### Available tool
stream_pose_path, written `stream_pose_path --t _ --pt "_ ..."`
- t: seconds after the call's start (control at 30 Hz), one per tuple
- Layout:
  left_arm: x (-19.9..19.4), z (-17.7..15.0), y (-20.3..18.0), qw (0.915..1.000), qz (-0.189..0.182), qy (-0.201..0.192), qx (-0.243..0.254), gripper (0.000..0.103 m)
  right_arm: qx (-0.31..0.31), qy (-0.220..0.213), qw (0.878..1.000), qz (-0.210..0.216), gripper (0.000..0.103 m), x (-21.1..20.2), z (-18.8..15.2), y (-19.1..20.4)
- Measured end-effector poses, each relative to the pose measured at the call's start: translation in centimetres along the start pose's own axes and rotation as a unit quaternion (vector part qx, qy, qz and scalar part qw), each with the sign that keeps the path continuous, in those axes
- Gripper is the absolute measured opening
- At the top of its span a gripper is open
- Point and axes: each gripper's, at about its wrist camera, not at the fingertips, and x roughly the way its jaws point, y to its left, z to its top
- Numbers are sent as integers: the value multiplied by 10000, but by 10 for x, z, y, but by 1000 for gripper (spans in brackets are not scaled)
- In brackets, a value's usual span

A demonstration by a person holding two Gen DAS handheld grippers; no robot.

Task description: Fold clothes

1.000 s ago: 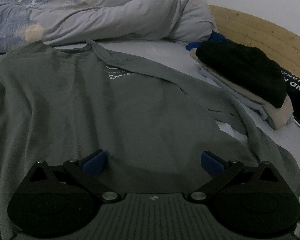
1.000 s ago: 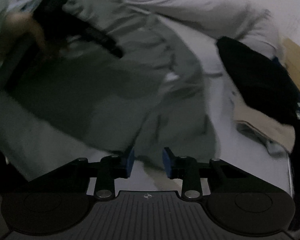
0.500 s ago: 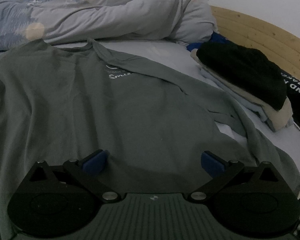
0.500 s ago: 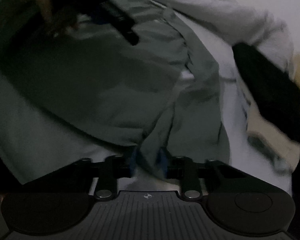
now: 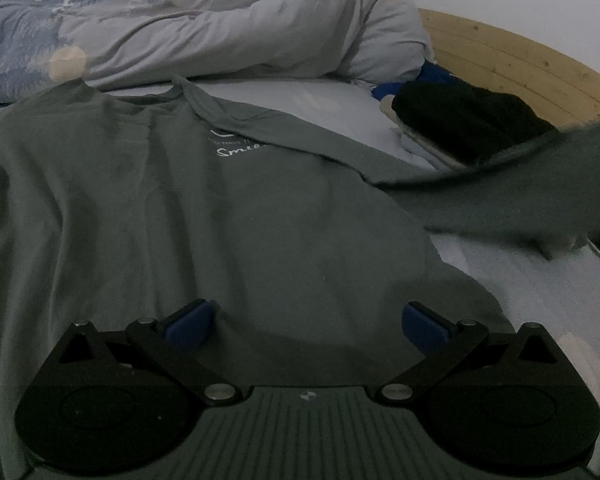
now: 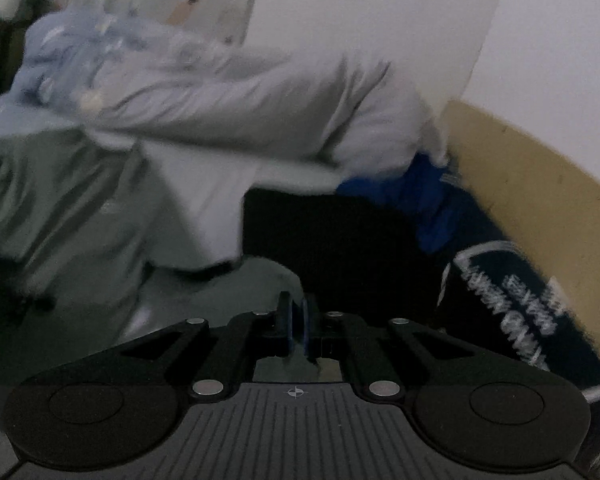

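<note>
Blue-padded and spread wide, the left gripper point(image 5: 306, 322) hovers low over the hem end of the grey-green shirt point(image 5: 220, 216) with nothing between its fingers. The shirt lies front-up on the white sheet point(image 5: 540, 280), its small white chest print showing, collar toward the far side. The right gripper point(image 6: 298, 326) is pinched down on a fold of that same fabric, probably the sleeve point(image 5: 540, 192), which in the left view hangs lifted and stretched across the right side, though blur makes that reading unsure. Beyond it sits a stack of folded clothes point(image 5: 468, 128) topped in black, then the pale duvet point(image 5: 240, 36) and wooden bed frame point(image 5: 520, 60). A swinging sleeve could brush and topple the stack; a thin pinch could slip, dropping the sleeve crooked and creasing the fold.
</note>
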Motion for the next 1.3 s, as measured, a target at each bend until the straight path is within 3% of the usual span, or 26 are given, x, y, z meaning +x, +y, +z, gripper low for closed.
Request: stream_pose_path --t 0.13,0.37,0.7,0.77,0.87,0.97,1.03,1.07,1.1,1.17,1.2,1.3 --pt "0 1 2 9999 -21 -59 -100 103 183 -203 9995 -174 6 16 39 -34" --pt "-3 6 20 9945 -294 -301 -959 103 1064 -506 9908 -671 6 36 72 -117" --pt "1 6 40 9816 -542 -469 -1771 103 2080 277 9664 -1484 6 121 39 -217" --pt "2 7 41 9798 -566 -486 -1855 103 2137 595 9644 -1441 6 149 29 -223" --pt "3 10 36 9838 -490 -470 -1658 103 2113 1336 9585 -1370 8 197 13 -227" --pt "4 13 32 9871 -415 -464 -1475 103 1887 1321 9598 -1602 20 198 12 -214" --pt "2 13 31 9884 -387 -456 -1396 103 1683 983 9613 -1948 43 184 23 -204" --pt "1 14 31 9887 -383 -457 -1375 103 1543 792 9605 -2177 63 176 30 -198" --pt "0 13 30 9889 -383 -457 -1361 103 1315 578 9593 -2429 71 167 38 -189" --pt "-2 13 31 9884 -390 -453 -1392 103 878 175 9620 -2578 73 150 56 -164" --pt "-2 13 31 9882 -394 -451 -1413 103 759 -14 9665 -2453 73 143 66 -150" --pt "-3 14 30 9873 -397 -437 -1473 103 743 -549 9885 -1200 78 132 94 -99"
